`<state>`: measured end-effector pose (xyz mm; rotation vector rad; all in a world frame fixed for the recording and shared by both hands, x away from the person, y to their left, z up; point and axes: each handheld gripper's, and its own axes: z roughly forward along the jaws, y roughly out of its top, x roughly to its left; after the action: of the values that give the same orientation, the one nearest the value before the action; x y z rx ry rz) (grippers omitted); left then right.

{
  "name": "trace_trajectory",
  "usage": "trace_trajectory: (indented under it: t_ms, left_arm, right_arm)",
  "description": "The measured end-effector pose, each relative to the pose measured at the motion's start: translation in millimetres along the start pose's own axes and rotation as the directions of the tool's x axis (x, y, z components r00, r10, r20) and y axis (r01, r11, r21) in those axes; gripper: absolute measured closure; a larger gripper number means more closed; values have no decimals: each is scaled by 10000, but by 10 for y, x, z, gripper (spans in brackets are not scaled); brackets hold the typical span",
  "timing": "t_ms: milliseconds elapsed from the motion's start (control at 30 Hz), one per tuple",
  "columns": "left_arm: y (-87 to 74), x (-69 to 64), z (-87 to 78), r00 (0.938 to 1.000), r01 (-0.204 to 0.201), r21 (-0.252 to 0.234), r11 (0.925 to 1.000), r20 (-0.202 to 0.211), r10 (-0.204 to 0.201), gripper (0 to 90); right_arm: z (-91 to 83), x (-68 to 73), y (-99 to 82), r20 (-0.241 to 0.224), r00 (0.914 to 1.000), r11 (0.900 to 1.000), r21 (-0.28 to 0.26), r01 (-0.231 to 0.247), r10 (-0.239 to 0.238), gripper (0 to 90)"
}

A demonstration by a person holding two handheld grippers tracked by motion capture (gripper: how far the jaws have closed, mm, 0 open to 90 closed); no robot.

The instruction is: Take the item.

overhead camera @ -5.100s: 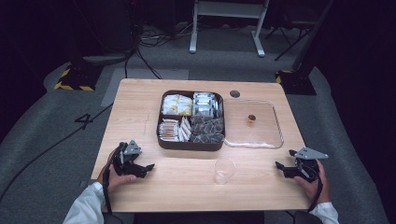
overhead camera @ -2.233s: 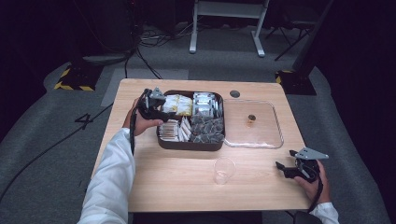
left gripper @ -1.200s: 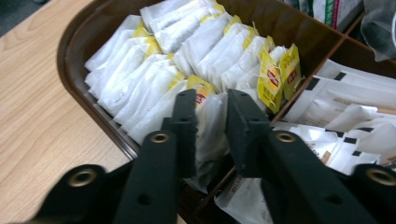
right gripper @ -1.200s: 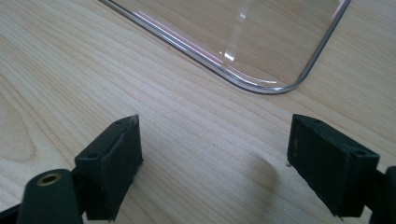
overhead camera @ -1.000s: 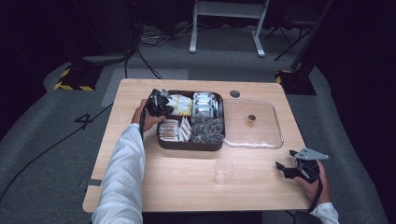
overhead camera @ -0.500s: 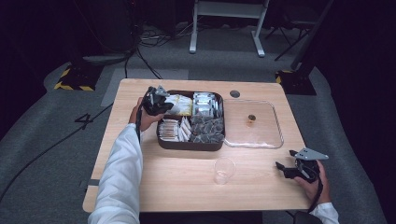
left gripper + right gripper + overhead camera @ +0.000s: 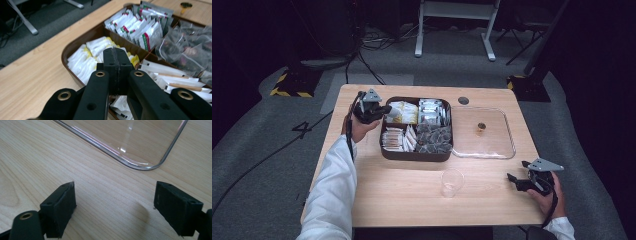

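A dark brown compartment tray [image 7: 414,156] holds yellow-and-white sachets [image 7: 402,112], green-and-white packets [image 7: 430,110], clear bags of dried flowers [image 7: 434,137] and wrapped sticks [image 7: 398,140]. My left gripper [image 7: 387,111] hovers over the tray's far-left compartment. Its jaws [image 7: 118,53] are pressed together on a yellow-and-white sachet [image 7: 135,61], whose corner pokes out beside the tip. At the table's near right, my right gripper [image 7: 513,182] rests with its jaws wide apart [image 7: 122,205] over bare wood.
A clear lid [image 7: 497,145] with a small brown knob [image 7: 481,126] lies right of the tray; its corner [image 7: 150,166] is just ahead of the right jaws. A clear cup [image 7: 452,181] stands near the front middle. A cable hole [image 7: 463,100] sits behind the tray.
The left gripper has risen a little out of the sachet compartment and drifted left, jaws pressed together. The right hand has stayed still.
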<state>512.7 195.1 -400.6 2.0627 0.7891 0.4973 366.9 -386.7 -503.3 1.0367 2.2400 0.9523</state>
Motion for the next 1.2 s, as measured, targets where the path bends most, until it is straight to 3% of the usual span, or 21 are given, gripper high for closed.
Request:
trace_trajectory:
  t_ms: [300,567,900,1200]
  left_arm:
    - [125,-44,-247,9999,-133,-600,9981,-57,130,892]
    - [132,-81,-416,9999,-133,-911,9958,-49,129,892]
    - [93,-271,-625,9990,-377,-1285,9910,190,405,893]
    - [86,-446,-689,9957,-556,-1571,9860,641,663,893]
  right_arm:
    - [0,0,0,6,10000,10000,-1,1,-1,181]
    - [0,1,0,12,10000,10000,-3,2,-2,181]
    - [0,2,0,22,10000,10000,-2,4,-4,180]
    - [0,1,0,23,10000,10000,1,-3,3,178]
